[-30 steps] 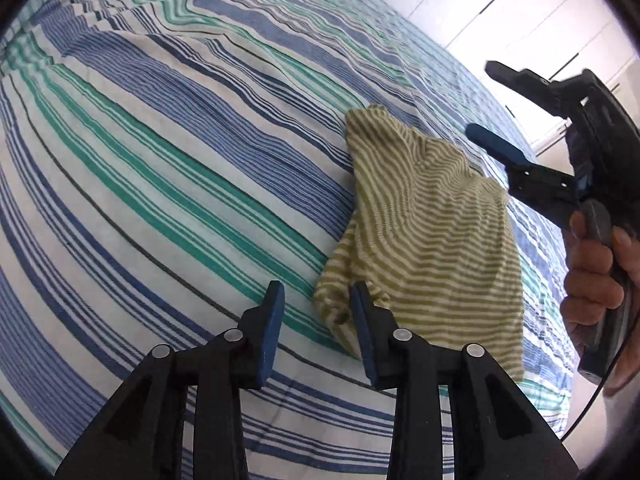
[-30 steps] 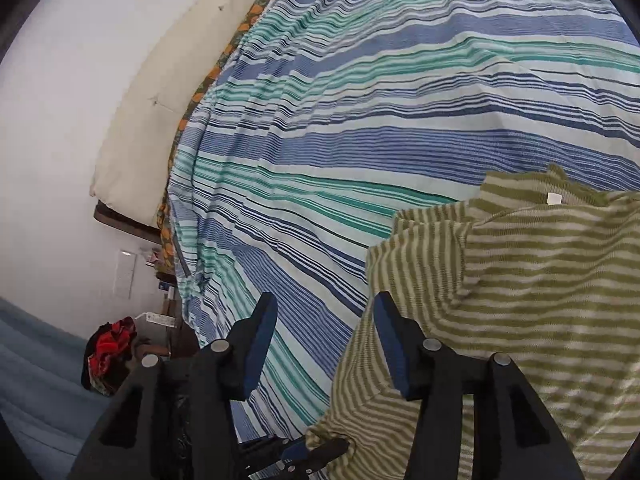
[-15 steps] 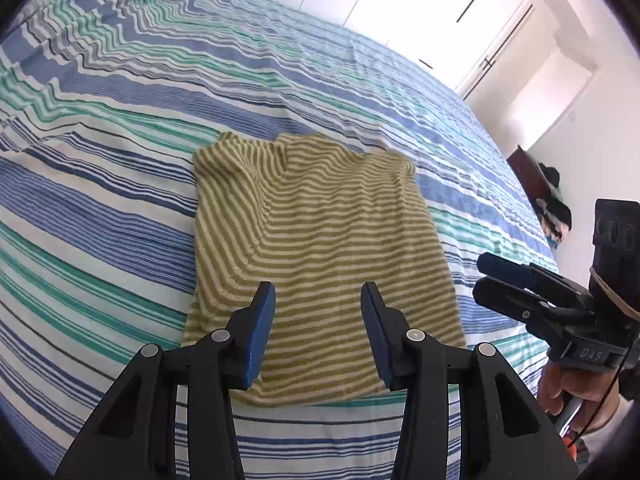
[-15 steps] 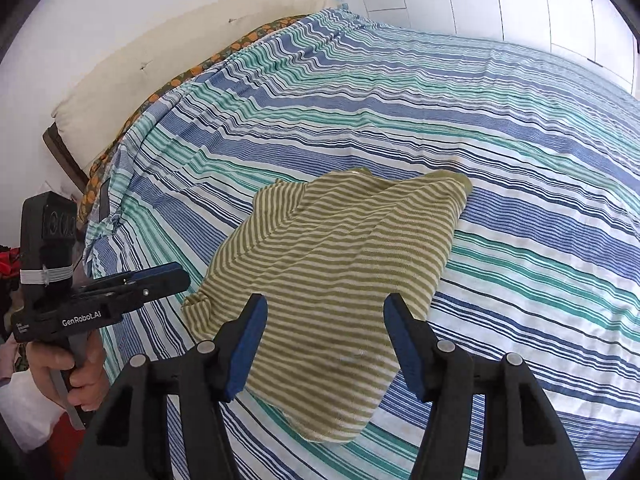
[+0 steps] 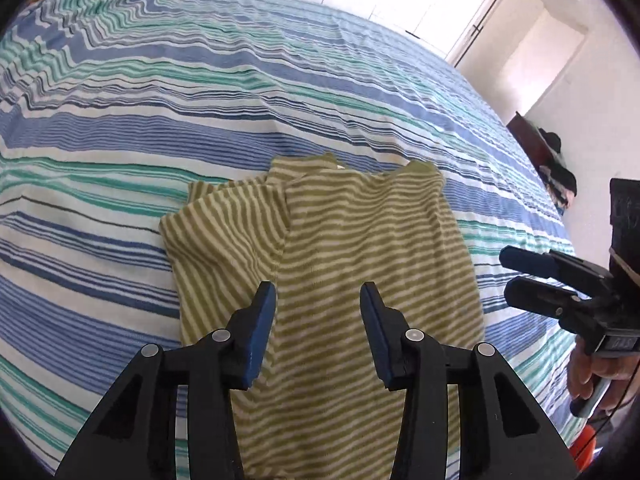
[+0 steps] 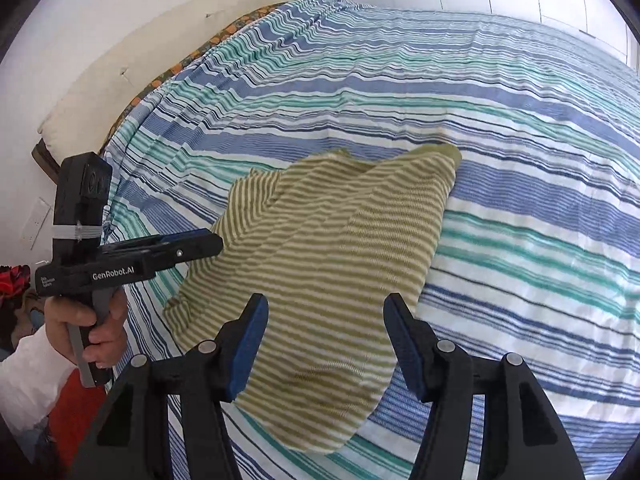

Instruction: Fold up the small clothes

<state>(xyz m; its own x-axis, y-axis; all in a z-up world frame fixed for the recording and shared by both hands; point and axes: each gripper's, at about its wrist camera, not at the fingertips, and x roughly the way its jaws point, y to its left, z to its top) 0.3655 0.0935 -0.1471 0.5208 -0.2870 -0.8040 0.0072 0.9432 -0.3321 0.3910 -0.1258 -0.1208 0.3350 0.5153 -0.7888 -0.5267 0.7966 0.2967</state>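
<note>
Left tool [image 5: 318, 332] at lower centre of its view, jaws parted, nothing between them. Right tool [image 6: 324, 342] likewise — wider apart. A hand [image 6: 92, 328] at lower left grips the handle.

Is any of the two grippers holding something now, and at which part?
Nothing is held. The left gripper and the right gripper are both open above the shirt, which lies on the bed.

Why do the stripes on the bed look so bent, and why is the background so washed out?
Left wrist view: the fisheye lens bows the bedspread stripes and blackens the corners; the doorway is overexposed to white. Right wrist view: the same bulging, the wall glares pale, and the striped shirt stays fairly sharp, slightly soft at its near edge.
</note>
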